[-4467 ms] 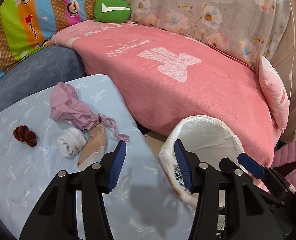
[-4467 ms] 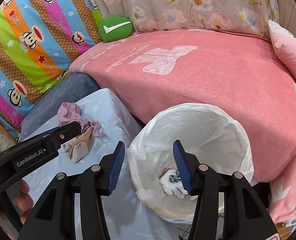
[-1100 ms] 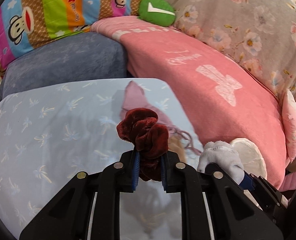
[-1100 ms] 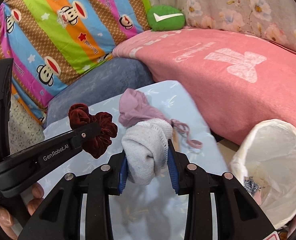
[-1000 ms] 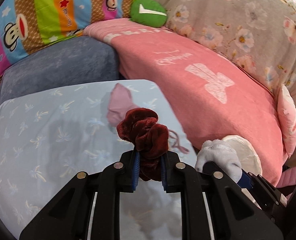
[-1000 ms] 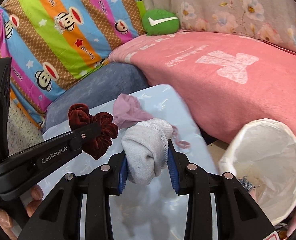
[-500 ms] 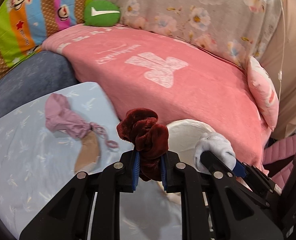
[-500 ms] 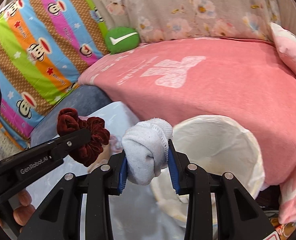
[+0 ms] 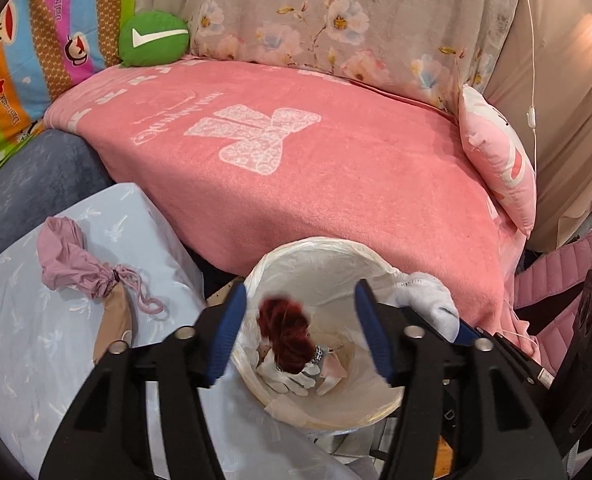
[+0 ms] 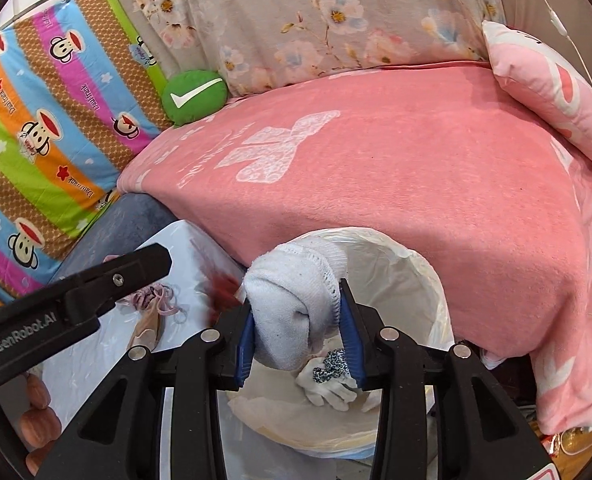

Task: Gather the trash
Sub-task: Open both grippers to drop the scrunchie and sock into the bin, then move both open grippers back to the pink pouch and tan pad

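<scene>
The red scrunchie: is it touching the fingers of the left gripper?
Apart. The left wrist view shows the scrunchie blurred, falling into the bin, with clear gaps to both open fingers.

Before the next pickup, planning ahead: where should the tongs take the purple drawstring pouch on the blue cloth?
Grip the purple drawstring pouch at its cinched neck, coming from above with the tongs across it. The fabric bunches narrow there, while the body is wide and the cord is a thin loop lying flat.

Blue table (image 9: 24, 360) bears pink pouch (image 9: 70, 258).

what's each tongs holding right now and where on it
Right tongs clamp the white sock across its rolled middle. Left tongs hold nothing, open above the bin.
</scene>
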The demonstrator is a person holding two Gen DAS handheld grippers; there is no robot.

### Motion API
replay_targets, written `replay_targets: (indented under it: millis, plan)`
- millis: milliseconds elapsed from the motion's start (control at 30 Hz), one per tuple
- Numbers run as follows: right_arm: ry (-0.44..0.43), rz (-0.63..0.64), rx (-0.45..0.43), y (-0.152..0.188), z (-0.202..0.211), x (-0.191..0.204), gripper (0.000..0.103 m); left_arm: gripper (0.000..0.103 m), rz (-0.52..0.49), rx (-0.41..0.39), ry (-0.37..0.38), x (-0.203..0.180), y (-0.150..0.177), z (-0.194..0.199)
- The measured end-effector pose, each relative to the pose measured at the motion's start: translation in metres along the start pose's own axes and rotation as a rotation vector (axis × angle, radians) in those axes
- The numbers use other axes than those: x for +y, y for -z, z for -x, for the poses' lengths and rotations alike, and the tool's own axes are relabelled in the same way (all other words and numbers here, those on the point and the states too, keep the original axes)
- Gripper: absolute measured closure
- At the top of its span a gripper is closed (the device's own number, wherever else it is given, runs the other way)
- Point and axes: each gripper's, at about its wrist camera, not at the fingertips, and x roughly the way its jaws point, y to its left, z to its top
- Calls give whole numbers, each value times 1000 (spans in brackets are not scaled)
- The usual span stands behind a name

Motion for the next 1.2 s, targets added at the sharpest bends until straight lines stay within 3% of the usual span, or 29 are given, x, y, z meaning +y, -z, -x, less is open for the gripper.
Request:
replay_targets:
  millis: [133,467,1200]
  plan:
    - [1,3,-7,-1,0,-1,60,35,0,-20,-27,-1,-4,2]
    - [-10,9,-1,3,-1,7,49,34,40,-14,-68,15,-1,0]
    - [-35,85,59,19,-18,44,48,34,127,2,-121,60,15,2]
